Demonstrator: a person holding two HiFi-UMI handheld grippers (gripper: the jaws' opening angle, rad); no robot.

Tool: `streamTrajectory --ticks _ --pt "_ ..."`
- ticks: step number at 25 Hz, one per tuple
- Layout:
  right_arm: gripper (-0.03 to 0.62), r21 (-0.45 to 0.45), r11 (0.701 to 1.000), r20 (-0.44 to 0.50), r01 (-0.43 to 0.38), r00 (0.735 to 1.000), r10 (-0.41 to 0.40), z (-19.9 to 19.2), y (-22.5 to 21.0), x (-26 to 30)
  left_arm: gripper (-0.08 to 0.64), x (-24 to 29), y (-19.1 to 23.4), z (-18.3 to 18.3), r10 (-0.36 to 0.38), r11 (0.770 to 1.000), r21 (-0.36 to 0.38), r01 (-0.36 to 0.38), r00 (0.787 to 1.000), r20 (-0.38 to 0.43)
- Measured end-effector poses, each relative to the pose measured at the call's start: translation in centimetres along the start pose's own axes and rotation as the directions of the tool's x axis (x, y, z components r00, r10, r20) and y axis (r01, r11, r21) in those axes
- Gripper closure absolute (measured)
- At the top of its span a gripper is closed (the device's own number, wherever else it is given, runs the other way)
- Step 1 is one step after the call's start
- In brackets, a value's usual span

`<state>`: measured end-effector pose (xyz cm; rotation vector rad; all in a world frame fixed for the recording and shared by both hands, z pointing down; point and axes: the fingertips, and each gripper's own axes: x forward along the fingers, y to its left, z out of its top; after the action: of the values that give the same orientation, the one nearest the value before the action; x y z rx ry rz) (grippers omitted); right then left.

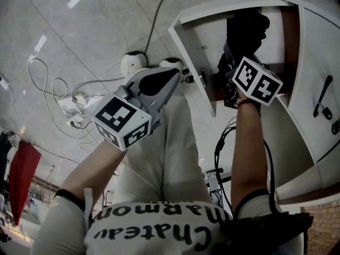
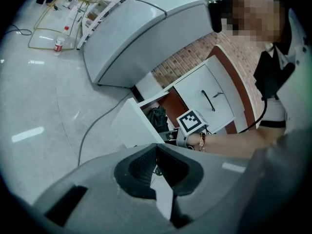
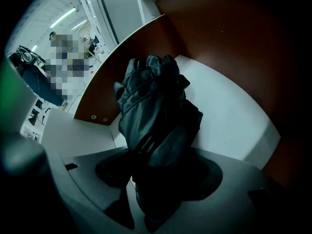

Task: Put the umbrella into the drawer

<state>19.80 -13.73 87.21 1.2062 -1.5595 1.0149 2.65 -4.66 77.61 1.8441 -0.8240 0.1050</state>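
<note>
The black folded umbrella (image 1: 245,30) (image 3: 153,106) hangs down inside the open drawer (image 1: 192,57), over its white floor (image 3: 229,121). My right gripper (image 1: 232,73) (image 3: 156,167) points steeply down into the drawer and is shut on the umbrella's near end, which fills the space between the jaws. The left gripper view shows the umbrella (image 2: 158,118) as a dark bundle behind the drawer's white front (image 2: 131,126). My left gripper (image 1: 171,72) (image 2: 156,150) hovers left of the drawer, over the person's legs. It is shut, its pads meeting at the tips, with nothing in it.
A white cabinet door with a black handle (image 1: 322,97) lies right of the drawer. Cables and a power strip (image 1: 74,102) trail across the grey floor at left. A black cable (image 1: 220,142) hangs by the right arm. A white counter (image 2: 141,28) stands further off.
</note>
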Motion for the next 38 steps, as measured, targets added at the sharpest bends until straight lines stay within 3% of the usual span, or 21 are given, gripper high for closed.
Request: streamTrajectory --ticks 10,21,31,38 --pt "0.336 -0.024 1.0 -0.019 0.02 1.0 -0.02 -0.2 0.3 0.6 0.545 0.1 1.3 0.7 0.008 1.0 0.005 -0.008 1.0 -0.027" --pt "0.33 -0.065 0.982 0.039 0.177 0.984 -0.175 0.0 0.5 1.0 0.545 -0.9 2.4 2.5 0.018 1.0 0.005 -0.018 1.0 -0.013" --pt "0.305 -0.039 0.978 0.025 0.206 0.979 -0.205 -0.1 0.7 0.9 0.545 -4.1 2.2 2.6 0.065 0.998 -0.01 -0.065 0.998 0.003" --pt "0.285 -0.029 0.98 -0.023 0.196 0.98 -0.197 -0.9 0.6 0.7 0.545 -4.2 -0.4 3.9 0.021 0.999 0.024 -0.021 1.0 0.012"
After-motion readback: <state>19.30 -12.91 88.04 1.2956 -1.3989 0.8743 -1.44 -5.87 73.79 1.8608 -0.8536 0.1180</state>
